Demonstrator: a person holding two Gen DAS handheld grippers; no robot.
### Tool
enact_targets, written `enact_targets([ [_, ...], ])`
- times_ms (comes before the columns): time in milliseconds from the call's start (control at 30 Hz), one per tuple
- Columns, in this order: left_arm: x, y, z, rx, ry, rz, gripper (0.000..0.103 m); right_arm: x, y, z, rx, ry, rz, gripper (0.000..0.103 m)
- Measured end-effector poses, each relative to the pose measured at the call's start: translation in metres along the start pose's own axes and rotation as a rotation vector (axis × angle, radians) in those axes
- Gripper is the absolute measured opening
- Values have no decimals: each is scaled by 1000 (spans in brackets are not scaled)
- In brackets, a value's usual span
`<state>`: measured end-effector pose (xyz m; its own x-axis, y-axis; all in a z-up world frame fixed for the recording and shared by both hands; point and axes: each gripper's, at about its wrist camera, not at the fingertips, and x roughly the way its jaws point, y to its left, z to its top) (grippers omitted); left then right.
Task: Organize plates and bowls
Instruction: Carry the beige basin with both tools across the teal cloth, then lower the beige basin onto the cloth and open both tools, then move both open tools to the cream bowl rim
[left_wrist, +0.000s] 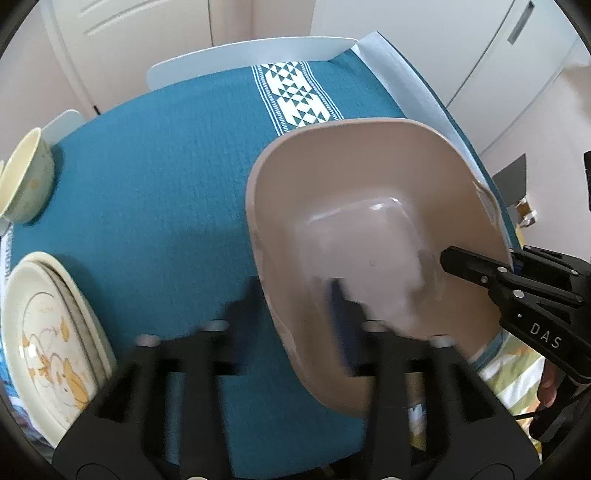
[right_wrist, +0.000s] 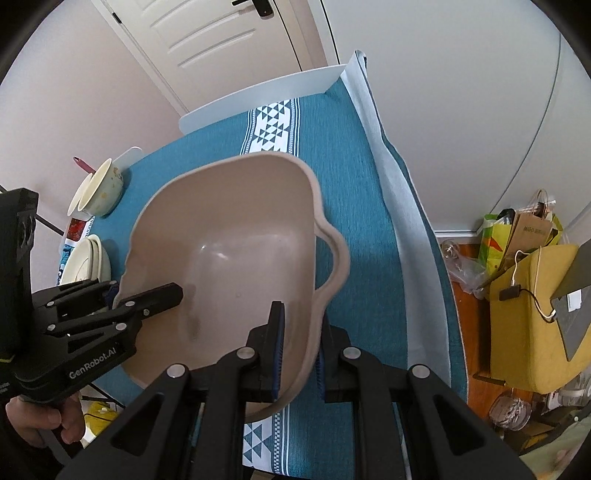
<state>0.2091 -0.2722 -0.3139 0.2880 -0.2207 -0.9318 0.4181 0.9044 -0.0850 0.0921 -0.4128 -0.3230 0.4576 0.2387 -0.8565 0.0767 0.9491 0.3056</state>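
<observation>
Since both grippers clamp its rim, the basin (right_wrist: 236, 258) hangs mid-frame over the counter (right_wrist: 354, 236): right gripper (right_wrist: 299, 354) fingers pinch the near wall, left gripper (right_wrist: 147, 295) the left wall. Likely light, stiff, slick plastic; keep rim holds. Plates (left_wrist: 48, 332) lower left, bowl (left_wrist: 26, 177) beyond.

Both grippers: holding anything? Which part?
Both hold the beige tub by its rim on opposite sides: right gripper straddles the near wall, left gripper the left edge.
</observation>
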Motion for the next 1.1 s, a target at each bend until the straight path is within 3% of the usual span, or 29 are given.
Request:
enact_targets([
  [33, -2, 0, 0, 0, -13, 2, 72, 0, 0, 0, 3, -1, -4, 19],
  [133, -9, 2, 2, -5, -37, -8, 73, -1, -1, -1, 4, -9, -6, 49],
  [333, -43, 9, 0, -10, -73, -2, 73, -34, 0, -1, 1, -70, -27, 49],
  [533, -124, 31, -2, -43, -201, 27, 74, -96, 34, 21, -89, -201, -9, 49],
  [567, -142, 40, -3, -60, -241, 46, 76, -107, 45, 28, -120, -227, 7, 52],
  [600, -156, 49, -4, -79, -274, 65, 85, -112, 54, 33, -145, -243, 18, 56],
  [633, -168, 59, -5, -100, -306, 86, 96, -117, 67, 40, -178, -259, 33, 68],
  [667, -176, 66, -6, -118, -328, 102, 100, -119, 77, 45, -200, -270, 43, 84],
  [700, -188, 79, -8, -146, -360, 124, 102, -121, 87, 50, -219, -284, 56, 88],
  [800, -210, 117, -11, -218, -406, 165, 102, -122, 119, 65, -276, -327, 91, 90],
  [867, -224, 150, -12, -280, -434, 188, 102, -122, 145, 78, -329, -360, 110, 103],
  [967, -236, 193, -13, -354, -454, 212, 102, -125, 179, 98, -389, -435, 164, 103],
  [1033, -235, 227, -9, -397, -441, 205, 102, -122, 199, 112, -411, -435, 195, 103],
  [1100, -228, 260, -5, -443, -410, 174, 102, -108, 223, 128, -429, -372, 200, 103],
])
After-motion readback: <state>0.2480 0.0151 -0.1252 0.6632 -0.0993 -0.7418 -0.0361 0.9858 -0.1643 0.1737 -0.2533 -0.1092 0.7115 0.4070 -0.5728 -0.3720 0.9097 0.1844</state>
